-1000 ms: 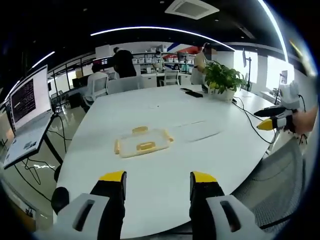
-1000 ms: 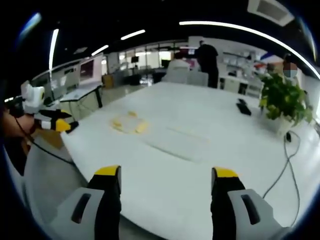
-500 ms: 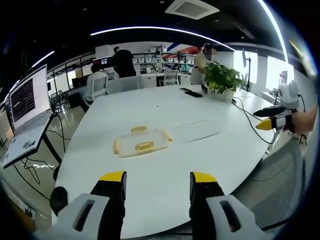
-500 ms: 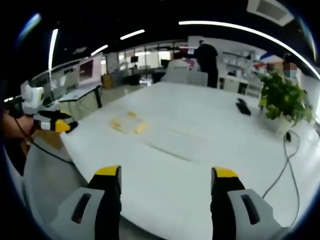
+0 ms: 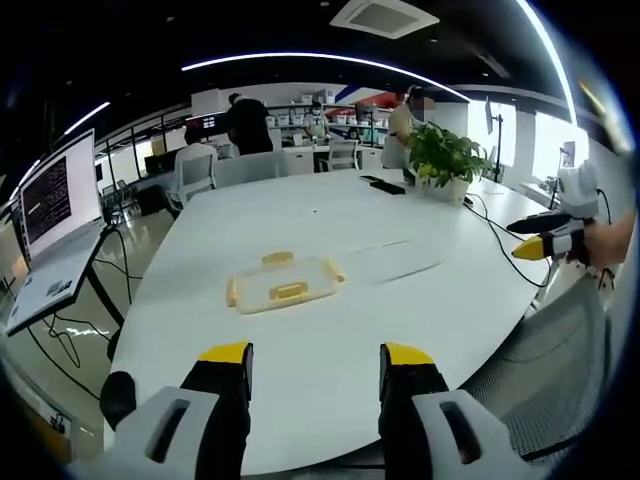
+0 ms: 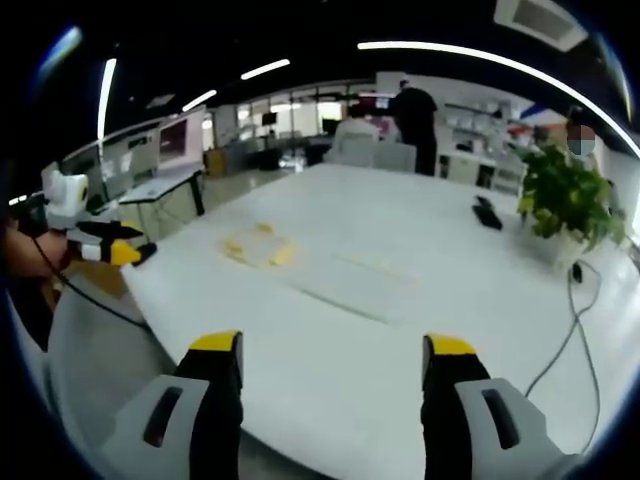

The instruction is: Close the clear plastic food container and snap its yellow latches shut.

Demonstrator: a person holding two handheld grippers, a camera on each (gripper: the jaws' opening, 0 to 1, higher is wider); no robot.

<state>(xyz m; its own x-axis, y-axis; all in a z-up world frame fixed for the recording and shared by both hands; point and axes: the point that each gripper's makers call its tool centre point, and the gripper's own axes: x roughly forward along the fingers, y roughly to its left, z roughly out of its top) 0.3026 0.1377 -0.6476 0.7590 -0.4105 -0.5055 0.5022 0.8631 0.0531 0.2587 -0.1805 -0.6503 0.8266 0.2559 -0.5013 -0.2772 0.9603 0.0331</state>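
One clear plastic food container (image 5: 284,284) with yellow latches lies flat on the white desk (image 5: 330,340), toward the near-left part of the top as the left gripper view has it, well in from every edge; three latches can be counted there, one on the far side, one on the near side and one at the left end. In the right gripper view the container (image 6: 258,246) sits near the desk's left edge. A clear flat sheet (image 5: 395,262) lies just beside it toward the middle of the desk. One potted plant (image 5: 443,160) stands at the far right corner with a dark flat object (image 5: 388,187) beside it and a cable (image 5: 500,232) trailing to the right edge. Two grippers are held off the near edge: the left gripper (image 5: 314,354) and the right gripper (image 6: 331,345), each with jaws spread apart and holding nothing. Bare desk lies between them and the container. Compared with half a second ago, nothing has shifted noticeably.
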